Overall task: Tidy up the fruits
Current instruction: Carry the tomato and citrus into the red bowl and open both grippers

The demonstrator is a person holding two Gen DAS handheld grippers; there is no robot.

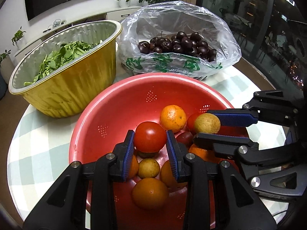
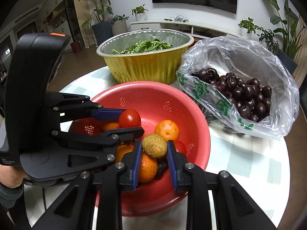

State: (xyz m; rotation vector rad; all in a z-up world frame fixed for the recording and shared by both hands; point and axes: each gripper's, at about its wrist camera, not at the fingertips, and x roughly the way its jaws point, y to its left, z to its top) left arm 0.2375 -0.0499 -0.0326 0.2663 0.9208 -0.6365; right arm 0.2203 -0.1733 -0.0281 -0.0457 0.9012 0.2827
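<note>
left wrist view looks down into a red colander (image 1: 107, 115) on a round table with a pale checked cloth (image 1: 38, 134). the left gripper (image 1: 150, 140) pinches a red tomato (image 1: 150, 136) between its blue pads, raised above the oranges (image 1: 150, 192) and small yellow-green fruits piled in the colander. just to its right, the right gripper (image 1: 206, 128) pinches a yellow-green round fruit (image 1: 207, 123), also over the pile. in the right wrist view the same pairing shows: the right gripper (image 2: 154, 147) clamps the speckled fruit (image 2: 154, 145) and the left gripper (image 2: 130, 121) clamps the tomato (image 2: 129, 118). behind the colander stand a gold foil bowl (image 1: 76, 88) of green leaves and an open plastic bag (image 1: 180, 38) of dark cherries. the likely risks: the two grippers sit close together over the bowl, so they could knock into each other when lifting away; the tomato looks soft and too hard a squeeze could bruise or split it; the round fruit is held near its widest part and could slip and roll off the table.
</note>
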